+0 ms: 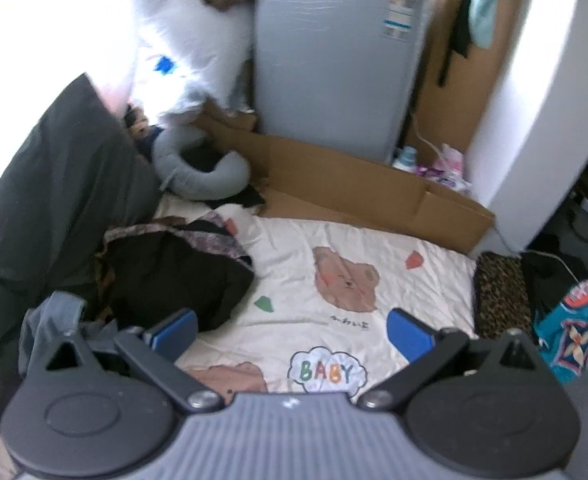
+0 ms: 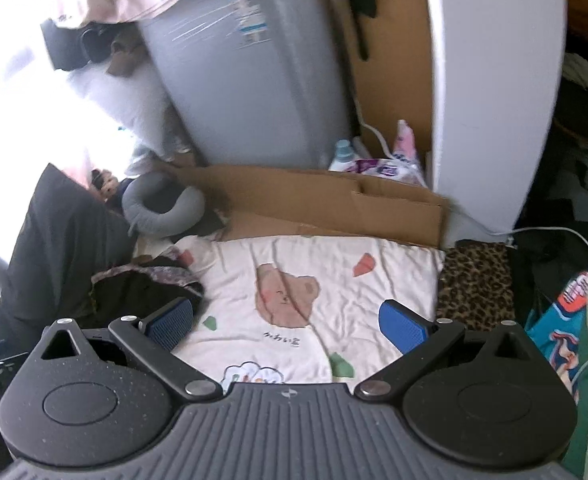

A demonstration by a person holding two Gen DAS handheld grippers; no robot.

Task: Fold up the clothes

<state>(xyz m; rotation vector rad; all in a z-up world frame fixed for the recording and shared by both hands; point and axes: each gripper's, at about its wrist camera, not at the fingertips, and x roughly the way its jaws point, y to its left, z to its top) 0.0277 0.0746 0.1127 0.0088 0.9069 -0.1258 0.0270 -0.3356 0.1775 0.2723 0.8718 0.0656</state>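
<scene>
Left gripper (image 1: 292, 330): my left tongs stand wide, blue pads far apart, nothing between them; they hang over the near part of the bedsheet (image 1: 294, 264), with the "BABY" cloud print under the gap.
Right gripper (image 2: 288, 322): my right tongs are spread wide too and carry nothing; they sit above the sheet just short of the bear print (image 2: 284, 292).
Clothes: the dark garment (image 1: 174, 276) with a patterned trim lies crumpled on the sheet's left edge, near the left pad of my left tongs; I cannot tell whether pad and cloth touch; from the right wrist I see the same heap (image 2: 142, 288) behind that gripper's left pad.
Bedsheet: white, wrinkled, printed with bears and small coloured shapes; its middle lies bare.
Left edge: a dark grey cushion (image 1: 54, 192) leans there; a grey neck pillow (image 1: 198, 168) lies at the far left corner.
Far edge: a flattened cardboard box (image 1: 353, 184) runs along it; behind that stands a grey appliance (image 1: 333, 60).
Right edge: a leopard-print cloth (image 1: 501, 296) lies against it; beyond that is a teal printed fabric (image 1: 569, 332).
Focus: both views are somewhat blurred, so I cannot read the finer details.
</scene>
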